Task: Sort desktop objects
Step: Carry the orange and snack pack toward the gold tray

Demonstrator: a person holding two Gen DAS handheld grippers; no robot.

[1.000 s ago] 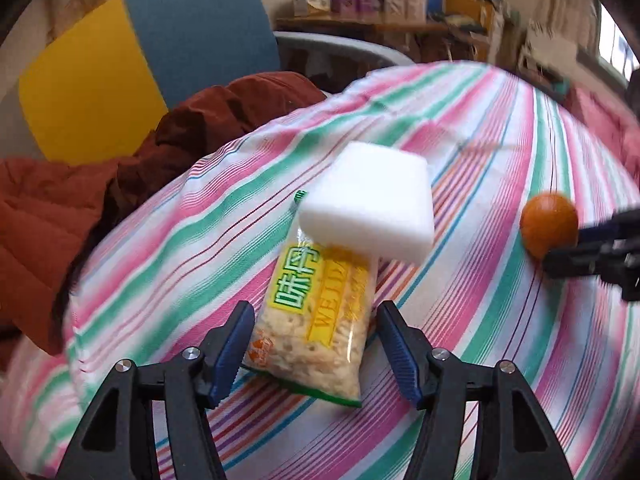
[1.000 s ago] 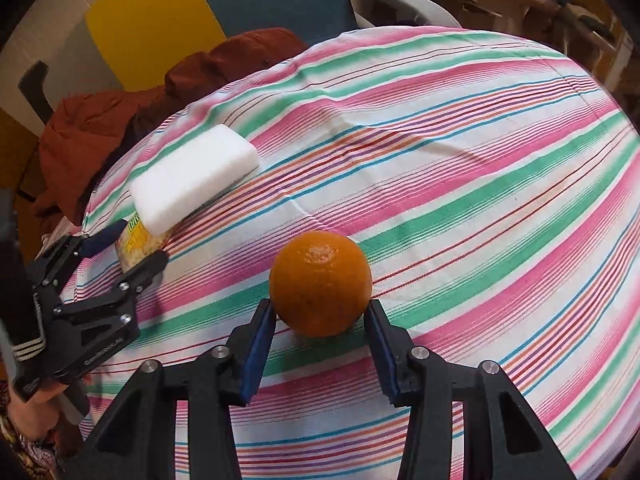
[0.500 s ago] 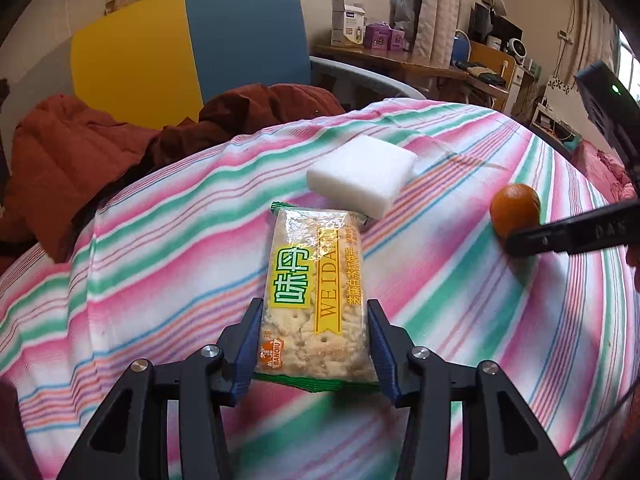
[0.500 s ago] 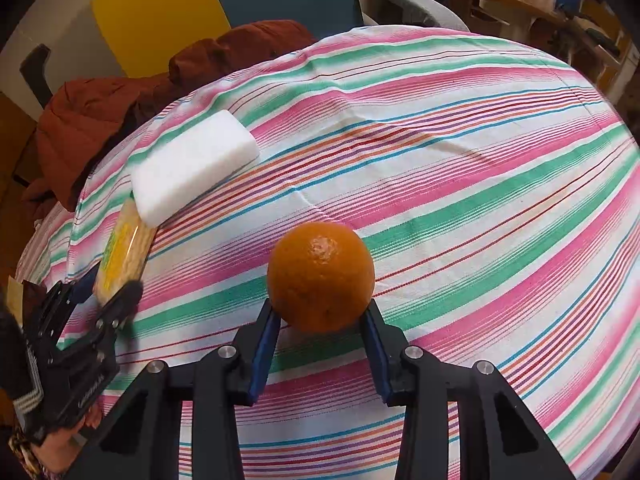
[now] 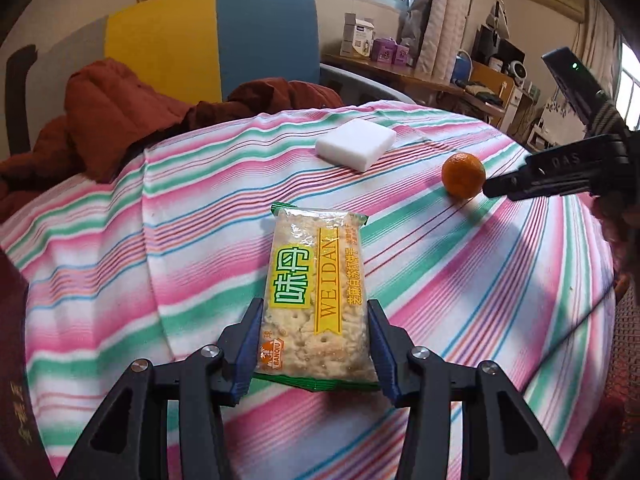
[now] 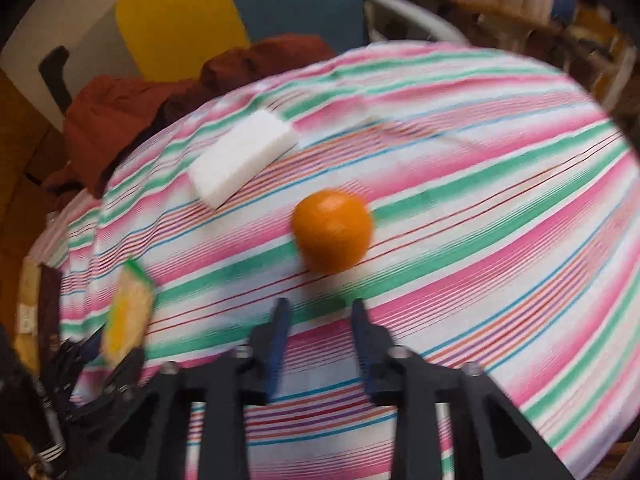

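- Nearest, left gripper [image 5: 316,344]: both blue pads are clenched on the long side edges of the cracker packet [image 5: 316,300], near its lower end. From the right wrist view the packet appears lifted off the striped tablecloth [image 5: 120,272], though blur makes this uncertain.
- Cracker packet, handling (judged): light, with a slick crinkly film that may slip between the pads. The crackers inside look brittle, so hard pressure could snap them. The grip across the narrow width seems sound, but held so near one end the far end may droop; a hold nearer the middle would balance better.
- Right gripper [image 6: 320,344]: released. Its jaws have just been opening, nothing lies between them, and the orange [image 6: 332,236] rests on the cloth just ahead of the fingertips, apart from them.
- Orange, handling (judged): round, firm and fairly heavy for its size, with a smooth skin; free on the cloth, it may roll. Take it across its widest part with both pads level.
- Farther, white sponge block [image 5: 356,148]: lies flat on the cloth beyond the packet and the orange, touching neither. It is probably very light and soft, and would squash under a tight grip; its short sides offer the easiest hold.
- Beyond the table edge: a red-brown jacket [image 5: 120,120], heaped.
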